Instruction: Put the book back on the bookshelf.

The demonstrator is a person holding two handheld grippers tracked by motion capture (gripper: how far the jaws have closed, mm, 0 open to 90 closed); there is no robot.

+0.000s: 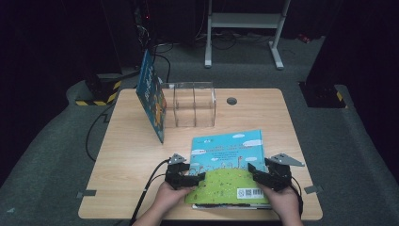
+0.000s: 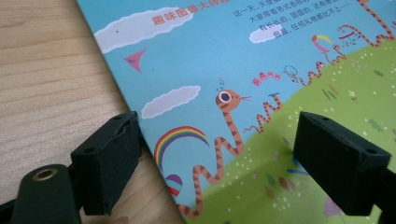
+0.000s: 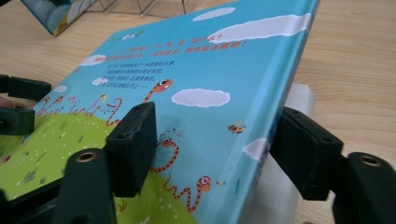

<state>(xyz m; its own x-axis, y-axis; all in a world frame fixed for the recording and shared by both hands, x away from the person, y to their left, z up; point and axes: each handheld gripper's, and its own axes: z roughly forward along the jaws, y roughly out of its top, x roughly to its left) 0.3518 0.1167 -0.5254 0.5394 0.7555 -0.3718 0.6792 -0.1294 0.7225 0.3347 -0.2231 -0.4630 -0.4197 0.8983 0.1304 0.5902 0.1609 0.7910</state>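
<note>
now book (image 1: 226, 162) edge sits between right claw (image 1: 258, 175) jaws

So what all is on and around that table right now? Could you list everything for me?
picture book: one, blue and green cover with snakes and a barcode, lying at the near edge of the table on a white book.
white book: one, under the picture book, its edge just showing.
second picture book: one, blue, standing tilted against the clear rack.
clear rack: one, see-through, with dividers, at the far middle.
table: one, light wood.
white stand: one, on the floor behind.
left gripper: black, jaws open astride the picture book's left edge.
right gripper: black, one jaw over the cover, one under its right edge.
hands: two, holding the grippers.
</note>
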